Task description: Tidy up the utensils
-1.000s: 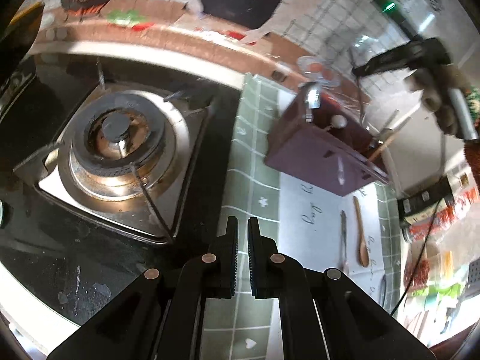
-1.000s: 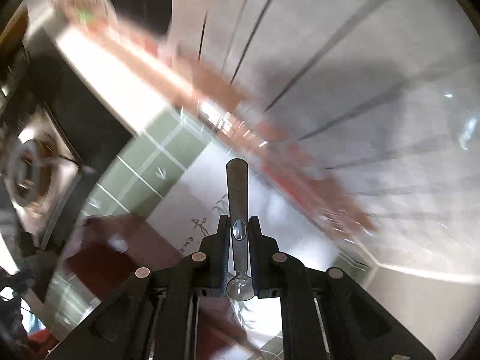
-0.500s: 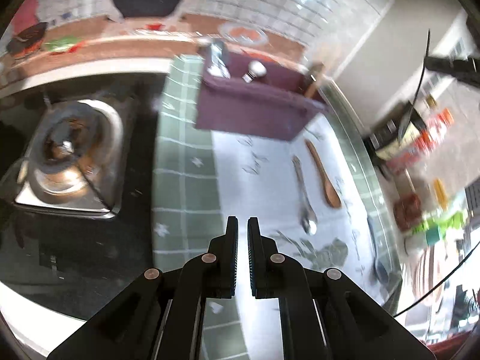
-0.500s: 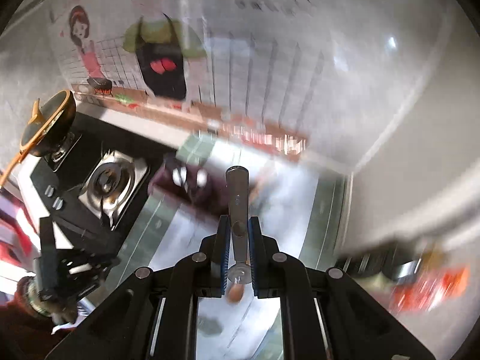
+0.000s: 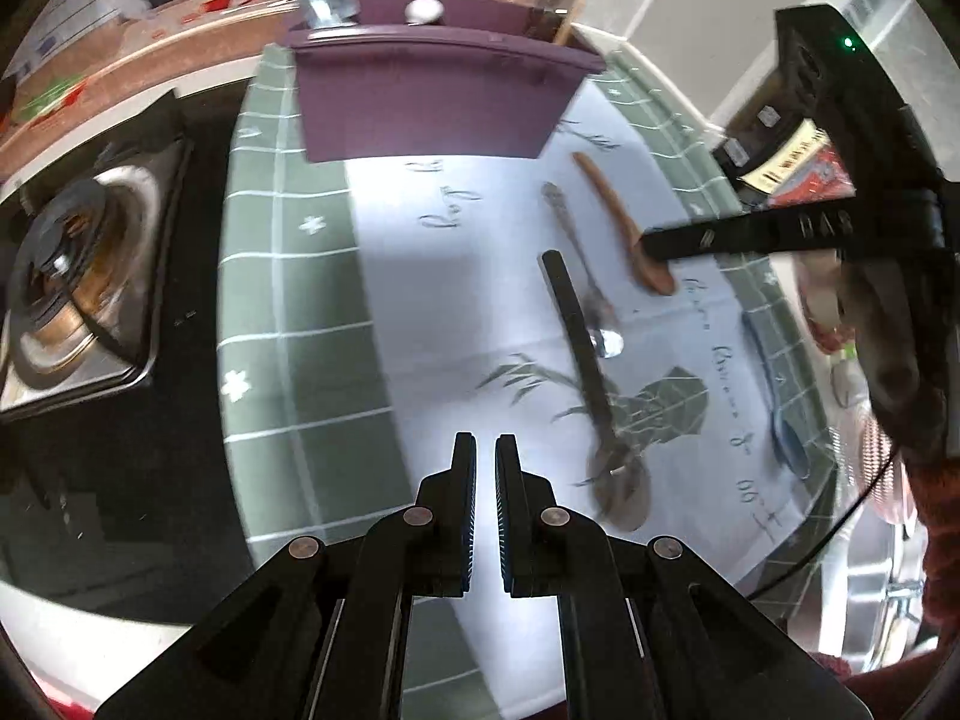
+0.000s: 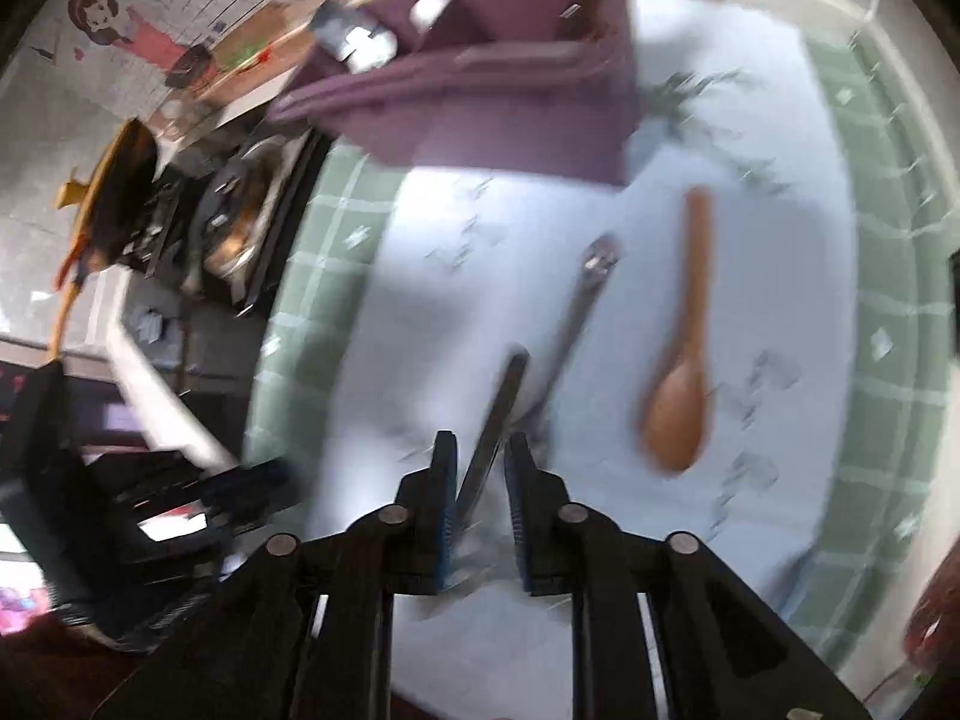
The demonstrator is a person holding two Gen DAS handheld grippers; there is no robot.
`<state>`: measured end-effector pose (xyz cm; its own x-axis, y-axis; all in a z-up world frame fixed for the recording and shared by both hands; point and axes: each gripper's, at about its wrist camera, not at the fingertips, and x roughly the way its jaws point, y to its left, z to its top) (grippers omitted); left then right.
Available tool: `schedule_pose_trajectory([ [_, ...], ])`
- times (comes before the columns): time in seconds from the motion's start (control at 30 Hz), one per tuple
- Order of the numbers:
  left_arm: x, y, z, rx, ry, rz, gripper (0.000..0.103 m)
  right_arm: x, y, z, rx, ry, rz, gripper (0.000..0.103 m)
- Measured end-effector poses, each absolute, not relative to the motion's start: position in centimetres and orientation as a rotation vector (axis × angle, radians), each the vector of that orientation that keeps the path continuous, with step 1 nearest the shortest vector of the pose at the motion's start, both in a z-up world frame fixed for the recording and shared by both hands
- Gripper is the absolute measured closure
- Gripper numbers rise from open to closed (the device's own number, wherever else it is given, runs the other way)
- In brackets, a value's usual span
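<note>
A dark-handled spoon (image 5: 591,384) lies on the white mat, bowl toward me; in the right wrist view its handle (image 6: 493,427) slants loose between my parted jaws. My right gripper (image 6: 479,483) is open and hangs over it. A silver spoon (image 5: 579,264) and a wooden spoon (image 5: 624,222) lie beside it; both show in the right wrist view, silver (image 6: 579,312) and wooden (image 6: 684,360). The purple utensil holder (image 5: 432,96) stands at the mat's far end, with several utensils in it. My left gripper (image 5: 486,468) is shut and empty above the mat's near edge.
A gas burner (image 5: 72,276) sits on the black hob to the left. The green tiled cloth (image 5: 282,324) lies under the white mat (image 5: 456,312). Bottles and packets (image 5: 792,168) crowd the right edge. A blue utensil (image 5: 780,414) lies at the mat's right side.
My right gripper came down from high up, opened and let go of the dark-handled spoon, which now lies on the mat. My left gripper swung right from the burner to the mat.
</note>
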<state>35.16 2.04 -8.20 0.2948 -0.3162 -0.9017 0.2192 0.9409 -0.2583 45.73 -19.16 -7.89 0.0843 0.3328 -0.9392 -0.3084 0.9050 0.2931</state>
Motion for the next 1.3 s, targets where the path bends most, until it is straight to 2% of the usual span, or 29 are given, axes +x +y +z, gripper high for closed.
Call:
schedule_pose_trajectory([
  [0.1, 35.0, 3.0, -8.5, -0.111, 1.234, -0.303, 0.096, 47.8, -20.5, -8.5, -0.071, 1.350, 0.327, 0.082],
  [0.23, 34.9, 3.4, -9.0, -0.153, 1.267, -0.266, 0.095, 50.0, -20.9, -12.2, -0.070, 1.376, 0.218, 0.082],
  [0.3, 35.1, 3.0, -9.4, -0.171, 1.293, -0.271, 0.095, 50.0, -20.2, -12.0, -0.126, 1.299, 0.176, 0.083],
  [0.4, 35.5, 1.5, -10.0, -0.165, 1.326, -0.288, 0.095, 49.7, -19.5, -12.3, -0.187, 1.279, 0.149, 0.085],
  [0.43, 35.7, 0.9, -10.1, -0.163, 1.338, -0.304, 0.095, 49.4, -19.7, -12.3, -0.174, 1.274, 0.158, 0.087],
  [0.47, 35.8, 0.3, -10.2, -0.167, 1.348, -0.321, 0.095, 49.1, -19.9, -12.2, -0.166, 1.275, 0.168, 0.094],
  [0.5, 36.0, -0.2, -10.3, -0.170, 1.359, -0.336, 0.095, 48.9, -20.1, -12.2, -0.156, 1.279, 0.168, 0.095],
  [0.6, 36.8, -1.9, -10.4, -0.170, 1.376, -0.365, 0.094, 47.2, -22.5, -11.7, -0.096, 1.279, 0.143, 0.095],
  [0.67, 37.4, -3.0, -10.5, -0.161, 1.375, -0.374, 0.084, 45.8, -24.4, -10.9, -0.034, 1.272, 0.141, 0.095],
  [0.73, 37.9, -4.2, -10.7, -0.135, 1.373, -0.372, 0.079, 44.3, -26.2, -10.1, 0.026, 1.257, 0.128, 0.095],
  [1.03, 38.1, -9.6, -11.2, 0.205, 1.225, -0.342, 0.079, 38.8, -31.6, -8.5, 0.113, 1.192, 0.014, 0.095],
  [1.23, 38.5, -6.1, -12.2, 0.317, 1.215, -0.267, 0.074, 37.8, -33.2, -9.5, 0.192, 1.204, -0.018, 0.095],
  [1.3, 39.3, -4.1, -12.4, 0.267, 1.254, -0.258, 0.074, 37.6, -33.1, -9.7, 0.202, 1.206, -0.012, 0.095],
])
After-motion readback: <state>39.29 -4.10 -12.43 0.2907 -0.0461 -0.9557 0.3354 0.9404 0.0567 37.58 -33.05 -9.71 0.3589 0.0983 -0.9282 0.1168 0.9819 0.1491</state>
